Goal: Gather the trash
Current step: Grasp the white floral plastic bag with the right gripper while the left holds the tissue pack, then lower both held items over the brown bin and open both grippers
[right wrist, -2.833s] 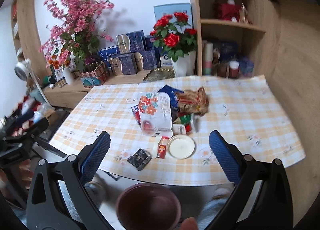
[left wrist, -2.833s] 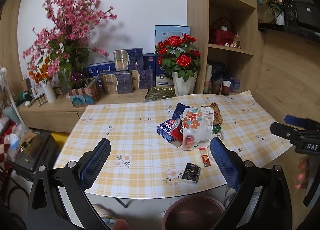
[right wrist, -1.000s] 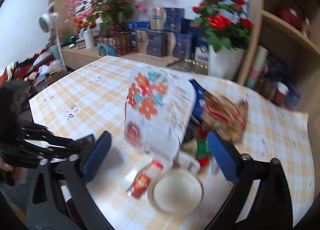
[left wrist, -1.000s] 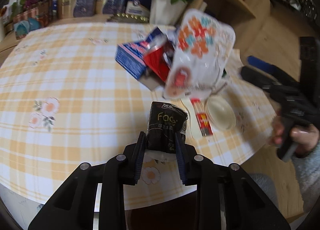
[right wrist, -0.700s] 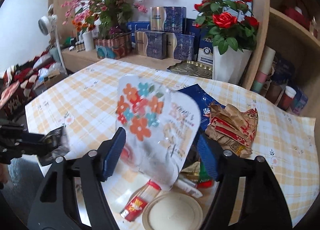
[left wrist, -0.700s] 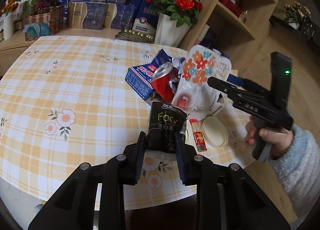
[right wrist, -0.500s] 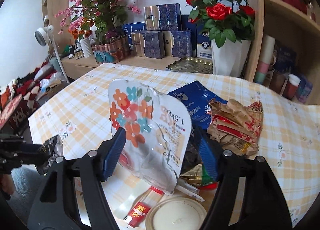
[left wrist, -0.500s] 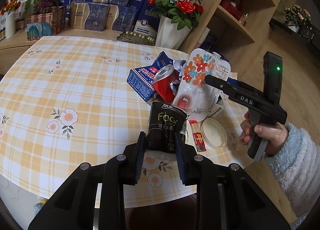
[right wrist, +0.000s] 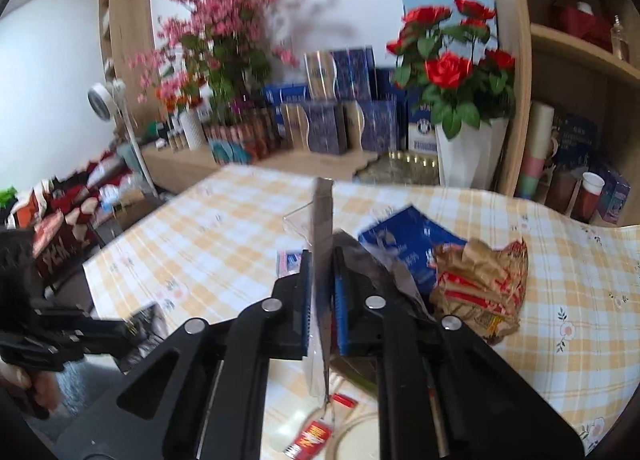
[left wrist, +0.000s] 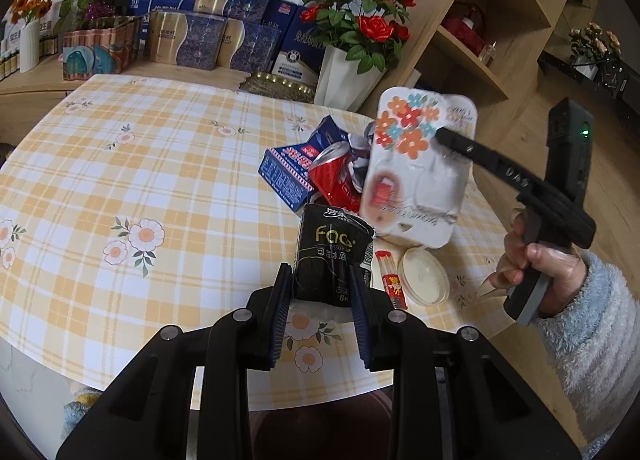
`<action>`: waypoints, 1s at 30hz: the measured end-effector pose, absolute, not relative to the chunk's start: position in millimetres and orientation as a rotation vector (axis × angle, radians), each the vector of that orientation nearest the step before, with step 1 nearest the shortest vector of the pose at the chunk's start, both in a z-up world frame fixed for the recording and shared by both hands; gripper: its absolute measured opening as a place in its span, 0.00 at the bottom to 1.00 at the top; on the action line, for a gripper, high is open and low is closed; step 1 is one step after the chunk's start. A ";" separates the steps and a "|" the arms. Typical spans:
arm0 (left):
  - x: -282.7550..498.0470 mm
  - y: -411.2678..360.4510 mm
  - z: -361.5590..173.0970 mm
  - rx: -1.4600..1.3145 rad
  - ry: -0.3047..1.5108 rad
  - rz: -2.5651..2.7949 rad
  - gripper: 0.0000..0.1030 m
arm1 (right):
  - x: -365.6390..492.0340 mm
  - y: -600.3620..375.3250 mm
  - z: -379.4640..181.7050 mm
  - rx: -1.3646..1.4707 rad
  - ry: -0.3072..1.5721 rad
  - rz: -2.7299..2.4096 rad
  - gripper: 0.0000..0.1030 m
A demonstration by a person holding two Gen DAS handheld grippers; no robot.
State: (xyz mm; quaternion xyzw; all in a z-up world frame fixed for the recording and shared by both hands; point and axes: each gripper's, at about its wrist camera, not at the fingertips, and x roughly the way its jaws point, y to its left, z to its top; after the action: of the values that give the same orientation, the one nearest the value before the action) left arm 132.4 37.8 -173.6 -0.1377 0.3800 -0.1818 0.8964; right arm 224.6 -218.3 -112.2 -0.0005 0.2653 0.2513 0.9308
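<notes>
My left gripper (left wrist: 322,274) is shut on a black tissue pack (left wrist: 332,248), held just above the near edge of the checked table (left wrist: 160,180). My right gripper (right wrist: 322,260) has its jaws closing to a tight pinch on a white plastic package with a flower print (left wrist: 416,168). That package hangs lifted over the trash pile and shows edge-on in the right wrist view (right wrist: 322,216). Under it lie a crushed red can (left wrist: 336,176), a blue carton (left wrist: 286,172), a round lid (left wrist: 424,276) and a red sachet (left wrist: 392,280). A crumpled brown paper bag (right wrist: 480,284) lies to the right.
A white vase of red roses (left wrist: 348,72) and stacked gift boxes (left wrist: 216,32) stand behind the table. A wooden shelf (left wrist: 480,40) is at the right. A dark bin (left wrist: 320,416) shows below the table's near edge, between my left gripper's arms.
The right gripper's jaws closed from wide open onto the flowered package and raised it off the pile. The left gripper, still holding the tissue pack, drew back and up a little.
</notes>
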 end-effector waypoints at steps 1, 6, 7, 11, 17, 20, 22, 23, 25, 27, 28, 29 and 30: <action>130.8 38.4 -170.9 -0.286 0.780 -0.378 0.27 | 221.3 -219.0 -105.4 0.012 0.527 0.514 0.11; 119.8 40.9 -158.3 -0.284 0.750 -0.381 0.27 | 203.7 -221.2 -78.4 0.047 0.467 0.521 0.11; 116.5 41.7 -155.5 -0.287 0.743 -0.383 0.27 | 197.5 -221.5 -72.7 0.051 0.453 0.520 0.11; 103.4 43.8 -148.0 -0.292 0.725 -0.389 0.27 | 174.3 -223.5 -58.3 0.061 0.419 0.513 0.11; 77.5 47.8 -138.0 -0.300 0.695 -0.400 0.27 | 127.8 -227.0 -47.5 0.086 0.402 0.509 0.11; 61.7 50.1 -135.2 -0.297 0.685 -0.401 0.27 | 100.9 -226.1 -50.9 0.091 0.413 0.513 0.11; 52.8 51.7 -135.0 -0.298 0.680 -0.400 0.27 | 81.3 -224.3 -59.0 0.096 0.434 0.515 0.11; 46.5 52.6 -135.3 -0.297 0.679 -0.401 0.27 | 74.2 -223.1 -62.8 0.097 0.442 0.516 0.11; 38.0 53.3 -136.4 -0.288 0.679 -0.400 0.27 | 55.7 -221.8 -76.5 0.105 0.473 0.526 0.11; 26.8 53.9 -138.8 -0.274 0.683 -0.399 0.27 | 40.2 -219.6 -89.8 0.105 0.503 0.536 0.11; 23.9 54.4 -140.3 -0.272 0.685 -0.398 0.27 | 34.8 -218.4 -96.0 0.106 0.517 0.540 0.11; 18.9 55.0 -143.0 -0.269 0.691 -0.397 0.27 | 28.0 -217.7 -103.6 0.114 0.536 0.545 0.11; 15.7 56.3 -145.2 -0.269 0.695 -0.395 0.27 | 22.9 -216.8 -110.6 0.127 0.556 0.549 0.11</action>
State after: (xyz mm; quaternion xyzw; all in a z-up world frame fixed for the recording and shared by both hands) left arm 15.7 56.3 -145.2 -0.1304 0.3373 -0.1917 0.9124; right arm 22.9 -216.8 -110.6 0.0619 0.2710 0.2676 0.9226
